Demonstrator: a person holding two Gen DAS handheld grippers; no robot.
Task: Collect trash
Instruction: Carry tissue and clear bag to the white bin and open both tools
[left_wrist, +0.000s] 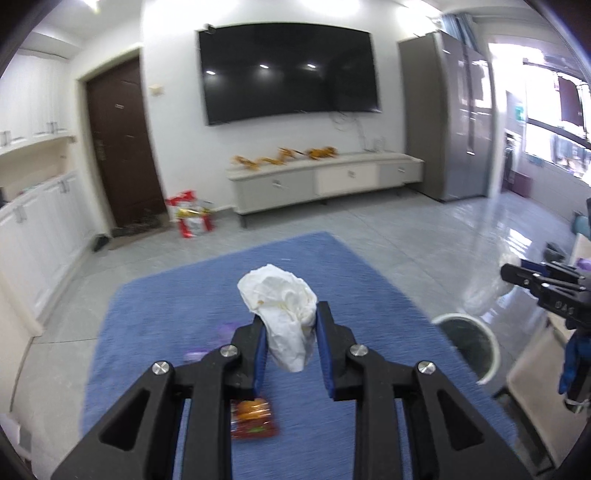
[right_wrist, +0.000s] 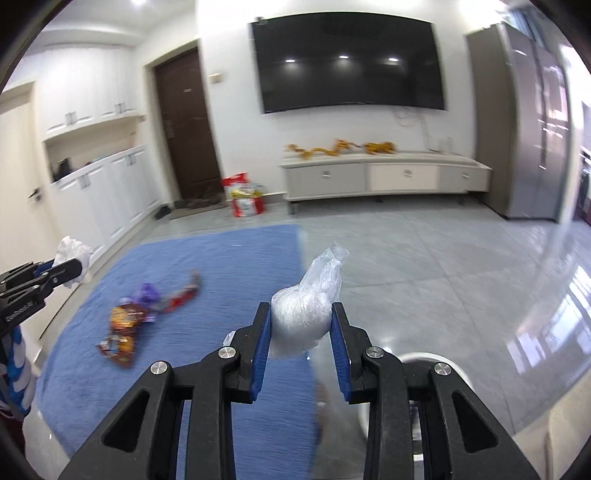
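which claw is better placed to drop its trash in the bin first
Probably the right claw: holding the clear crumpled plastic bag, it sits right above the white round bin. The left claw, gripping white crumpled tissue, hangs over the blue rug.

My fingers (left_wrist: 258, 354) are matte black plastic with blue pads and round silver screws at the joints.

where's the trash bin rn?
The white bin stands on the grey tile floor just off the right edge of the blue rug in the left wrist view; in the right wrist view only its rim shows.
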